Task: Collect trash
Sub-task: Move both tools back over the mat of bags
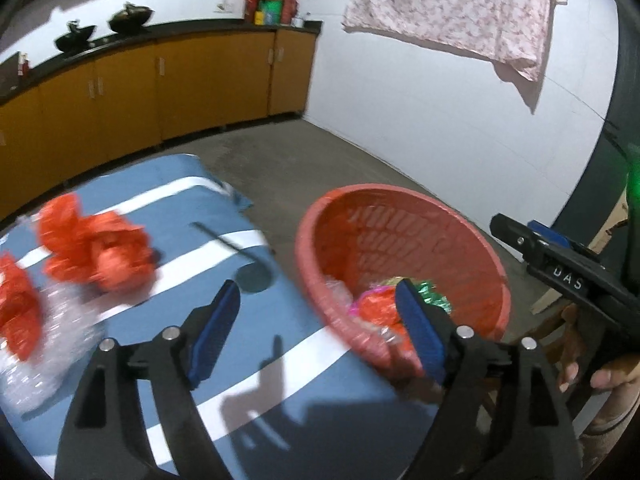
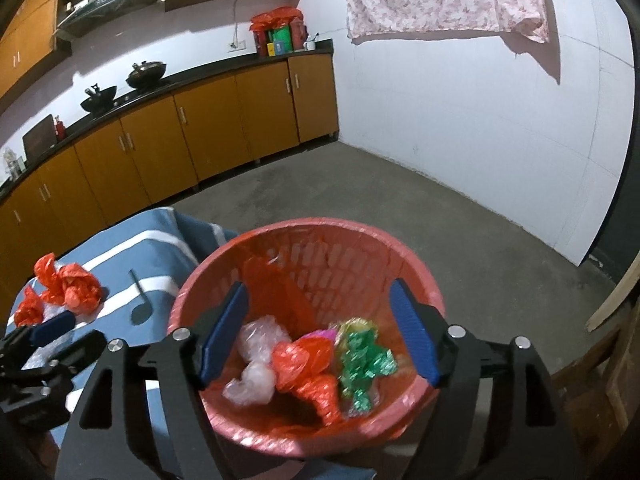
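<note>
My right gripper (image 2: 320, 332) hangs over the mouth of the red plastic basket (image 2: 308, 236), its fingers (image 2: 414, 338) spread wide with nothing between them. Below them in the basket lie a clear crumpled wrapper (image 2: 256, 360), an orange crumpled wrapper (image 2: 308, 368) and a green foil wrapper (image 2: 364, 360), so I judge that a drop has just been made here and the next piece is due.

My left gripper (image 1: 316, 328) is angled down over the blue striped cloth (image 1: 180, 208) on the desk, just left of the basket, its fingers (image 1: 214, 332) also spread and pinching nothing; the far one overlaps the basket's near rim in my view. The picture is smeared, so fine contact there I cannot tell.

The trash still to collect lies left of the basket on the cloth: a big orange crumpled bag (image 1: 96, 252), a smaller orange piece (image 1: 18, 312) at the far left edge, and a clear crinkled plastic sheet (image 1: 52, 344) under and beside them.

To do this well, I would swing the left gripper away from the basket toward the big orange bag, keep the fingers wide until they straddle a thick fold, then close on the bulk and not a loose corner, since thin film slips and tears. I would take care not to pinch the cloth underneath. The right gripper should lift clear of the basket's rim so the left has room to drop.
</note>
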A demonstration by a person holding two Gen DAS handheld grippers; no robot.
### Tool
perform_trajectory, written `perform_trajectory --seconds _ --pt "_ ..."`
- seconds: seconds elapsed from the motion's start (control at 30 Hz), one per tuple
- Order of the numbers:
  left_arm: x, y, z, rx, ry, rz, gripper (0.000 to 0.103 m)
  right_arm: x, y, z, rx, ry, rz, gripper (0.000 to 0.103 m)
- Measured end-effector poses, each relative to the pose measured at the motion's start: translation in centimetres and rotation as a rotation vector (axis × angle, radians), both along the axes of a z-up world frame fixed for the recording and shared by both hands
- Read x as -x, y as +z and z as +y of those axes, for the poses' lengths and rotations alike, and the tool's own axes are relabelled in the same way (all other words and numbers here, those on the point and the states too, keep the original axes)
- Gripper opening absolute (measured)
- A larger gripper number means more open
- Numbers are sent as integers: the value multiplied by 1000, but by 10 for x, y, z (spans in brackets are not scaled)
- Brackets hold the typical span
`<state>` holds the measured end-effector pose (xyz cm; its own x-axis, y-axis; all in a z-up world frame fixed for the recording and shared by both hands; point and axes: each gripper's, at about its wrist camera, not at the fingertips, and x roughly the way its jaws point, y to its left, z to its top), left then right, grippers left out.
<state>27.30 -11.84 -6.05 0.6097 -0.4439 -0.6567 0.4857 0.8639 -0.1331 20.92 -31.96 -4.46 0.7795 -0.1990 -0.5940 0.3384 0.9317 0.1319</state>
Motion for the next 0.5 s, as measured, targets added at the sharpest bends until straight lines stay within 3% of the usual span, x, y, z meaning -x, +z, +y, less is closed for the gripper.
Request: perform_trajectory --seconds 0.5 --pt "35 5 142 -35 322 -33 80 2 -1 84 35 164 32 73"
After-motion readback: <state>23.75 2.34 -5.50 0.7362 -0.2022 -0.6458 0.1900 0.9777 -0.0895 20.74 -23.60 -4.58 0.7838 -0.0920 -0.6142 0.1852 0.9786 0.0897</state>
